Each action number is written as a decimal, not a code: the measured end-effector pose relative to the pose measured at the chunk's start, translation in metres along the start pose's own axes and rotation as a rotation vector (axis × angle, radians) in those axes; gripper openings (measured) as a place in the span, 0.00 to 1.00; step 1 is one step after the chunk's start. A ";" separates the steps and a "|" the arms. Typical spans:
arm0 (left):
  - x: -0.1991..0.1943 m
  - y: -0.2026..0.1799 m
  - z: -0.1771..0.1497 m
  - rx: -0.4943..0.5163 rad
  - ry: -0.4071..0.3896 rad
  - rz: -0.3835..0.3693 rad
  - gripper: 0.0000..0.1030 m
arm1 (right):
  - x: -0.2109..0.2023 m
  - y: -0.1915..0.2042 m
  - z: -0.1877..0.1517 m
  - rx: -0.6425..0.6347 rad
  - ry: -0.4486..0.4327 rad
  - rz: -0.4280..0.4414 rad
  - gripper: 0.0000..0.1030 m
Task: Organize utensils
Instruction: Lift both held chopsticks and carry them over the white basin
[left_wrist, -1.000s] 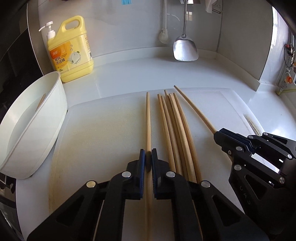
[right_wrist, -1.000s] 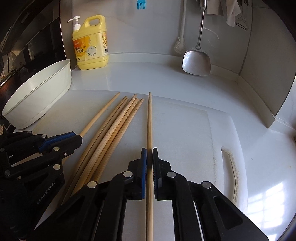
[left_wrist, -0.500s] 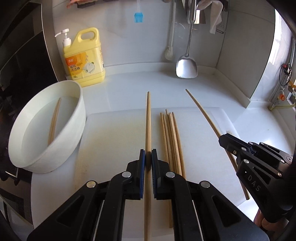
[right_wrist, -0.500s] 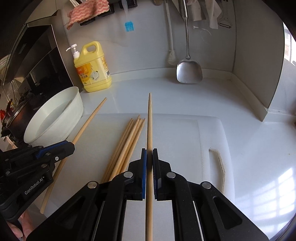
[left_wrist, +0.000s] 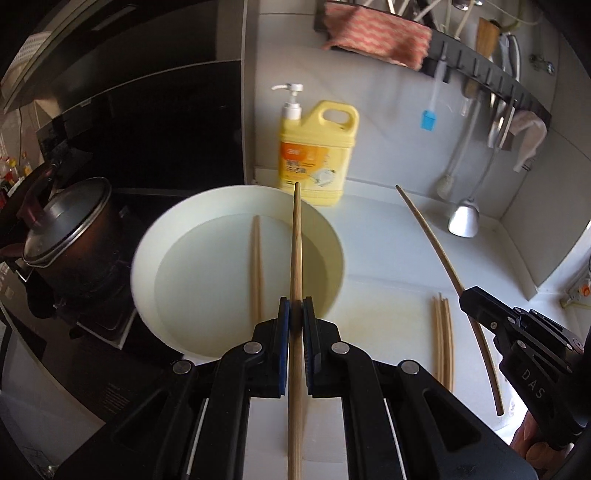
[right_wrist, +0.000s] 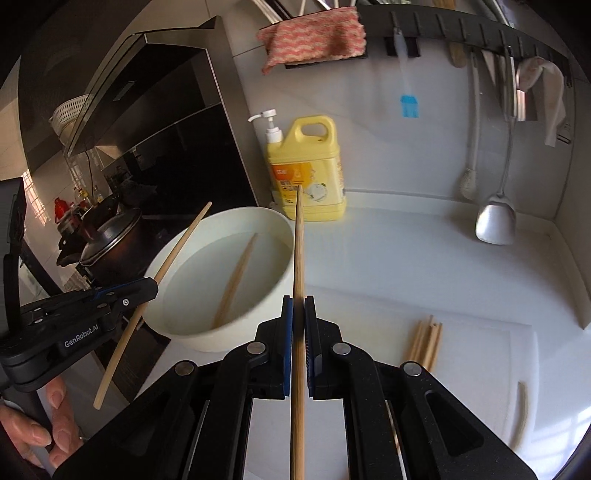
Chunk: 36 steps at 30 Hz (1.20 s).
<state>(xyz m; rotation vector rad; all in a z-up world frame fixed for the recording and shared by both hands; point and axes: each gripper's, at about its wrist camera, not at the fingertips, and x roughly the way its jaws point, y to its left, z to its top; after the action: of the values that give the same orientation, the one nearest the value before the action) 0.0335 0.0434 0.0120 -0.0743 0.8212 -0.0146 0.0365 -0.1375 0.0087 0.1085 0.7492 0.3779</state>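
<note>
My left gripper (left_wrist: 295, 312) is shut on a wooden chopstick (left_wrist: 296, 243) and holds it in the air over the white bowl (left_wrist: 155, 236). The bowl holds water and a pair of chopsticks (left_wrist: 256, 266). My right gripper (right_wrist: 298, 310) is shut on another chopstick (right_wrist: 298, 243), raised and pointing toward the bowl (right_wrist: 266, 295). It also shows at the right of the left wrist view (left_wrist: 466, 295), with its chopstick (left_wrist: 436, 243). Several chopsticks (left_wrist: 442, 339) lie on the white cutting board (left_wrist: 369, 306). They also show in the right wrist view (right_wrist: 424, 341).
A yellow detergent bottle (left_wrist: 317, 155) stands behind the bowl. A dark lidded pot (left_wrist: 70, 225) sits on the stove at left. A steel spatula (right_wrist: 495, 221), a brush and cloths hang from a wall rail (right_wrist: 461, 26). The counter ends at the right wall corner.
Both grippers have lifted their chopsticks off the board and swung left toward the bowl. The chopsticks left on the board now lie low and to the right.
</note>
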 end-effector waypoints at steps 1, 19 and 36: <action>0.003 0.014 0.004 -0.006 -0.003 0.002 0.07 | 0.009 0.011 0.005 0.000 -0.001 0.008 0.06; 0.148 0.122 0.050 0.036 0.195 -0.077 0.07 | 0.187 0.075 0.033 0.231 0.204 -0.021 0.06; 0.197 0.121 0.043 0.021 0.330 -0.085 0.08 | 0.234 0.061 0.032 0.252 0.354 -0.034 0.06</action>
<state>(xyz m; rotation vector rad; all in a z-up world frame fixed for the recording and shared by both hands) 0.1974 0.1587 -0.1115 -0.0880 1.1469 -0.1186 0.1964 0.0069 -0.1046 0.2708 1.1465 0.2712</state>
